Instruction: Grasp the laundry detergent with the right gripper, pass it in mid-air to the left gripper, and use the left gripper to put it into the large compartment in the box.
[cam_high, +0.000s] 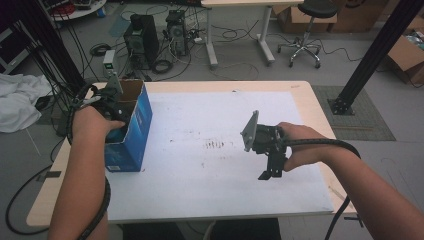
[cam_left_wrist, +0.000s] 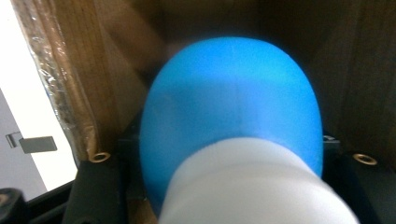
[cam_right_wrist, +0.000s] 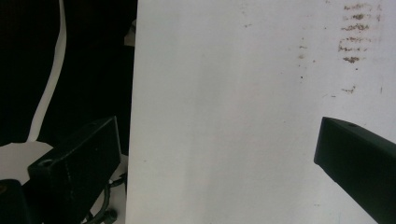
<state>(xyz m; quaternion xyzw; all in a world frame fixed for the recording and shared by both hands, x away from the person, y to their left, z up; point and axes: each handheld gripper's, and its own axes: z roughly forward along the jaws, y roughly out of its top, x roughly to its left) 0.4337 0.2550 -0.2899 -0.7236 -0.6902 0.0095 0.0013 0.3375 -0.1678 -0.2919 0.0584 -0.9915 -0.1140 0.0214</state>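
My left gripper (cam_high: 111, 107) clasps the blue-and-white thing (cam_left_wrist: 233, 135) inside the box (cam_high: 131, 131); ease straight up clear of its walls, right gripper (cam_high: 270, 172) idle, jaws spread.

We can read no text, brand, number or sign anywhere in these views. The blue box (cam_high: 131, 131) on the counter (cam_high: 210, 150) carries small pale marks low on its near face, but they are too small and blurred for us to make out.
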